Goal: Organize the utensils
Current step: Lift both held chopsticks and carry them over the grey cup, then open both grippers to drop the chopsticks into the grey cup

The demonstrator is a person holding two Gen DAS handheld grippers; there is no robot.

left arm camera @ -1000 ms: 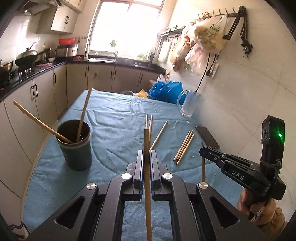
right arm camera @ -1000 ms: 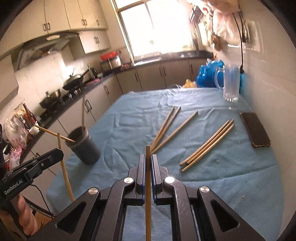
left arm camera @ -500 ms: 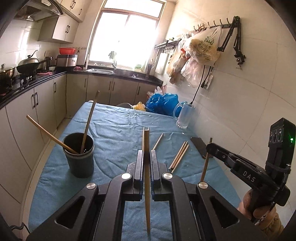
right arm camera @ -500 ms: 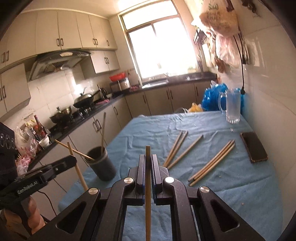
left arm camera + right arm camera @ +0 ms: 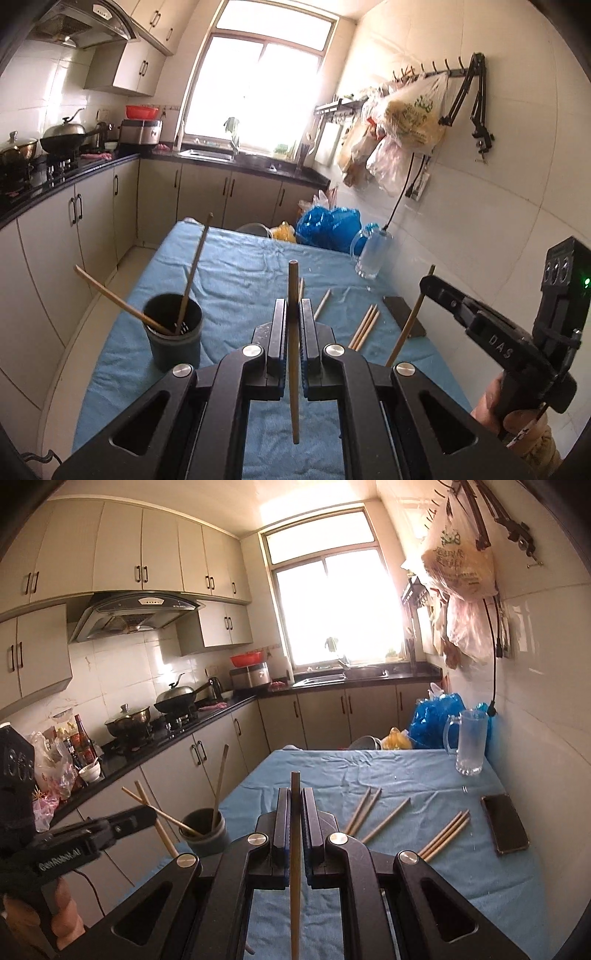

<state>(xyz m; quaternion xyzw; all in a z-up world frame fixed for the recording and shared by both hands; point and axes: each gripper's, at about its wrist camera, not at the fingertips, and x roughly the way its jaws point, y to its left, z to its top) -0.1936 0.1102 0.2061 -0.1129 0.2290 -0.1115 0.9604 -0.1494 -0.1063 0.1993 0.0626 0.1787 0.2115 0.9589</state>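
- The left gripper [image 5: 293,314] has its fingers [image 5: 279,332] closed on a chopstick [image 5: 293,350], which stands nearly upright between the pads, one end above the fingertips and the other hanging below them.
- The right gripper [image 5: 294,805] likewise clamps a second chopstick [image 5: 295,867], upright between its fingers [image 5: 281,823], its lower end running out of the bottom of the view.
- In the left wrist view the right gripper shows at the right edge, held by a hand [image 5: 517,417], with its stick slanting up through the fingertips.
- In the right wrist view the left gripper appears at the lower left, its stick tilted, near the cup.
- A dark cup [image 5: 173,332] stands on the left part of the blue-clothed counter [image 5: 240,269]; two chopsticks already lean in it, one steep [image 5: 194,269], one slanting far left over the rim [image 5: 118,301].
- Loose chopsticks lie on the cloth to the right of the cup: a pair [image 5: 364,810] side by side, a single one [image 5: 388,819] just beside it, and a bundle of three [image 5: 445,834] further right.
- A phone [image 5: 504,823] lies flat near the wall, beside the bundle.
- A glass mug [image 5: 469,742] stands at the far right corner of the counter, with blue bags [image 5: 437,716] behind it.
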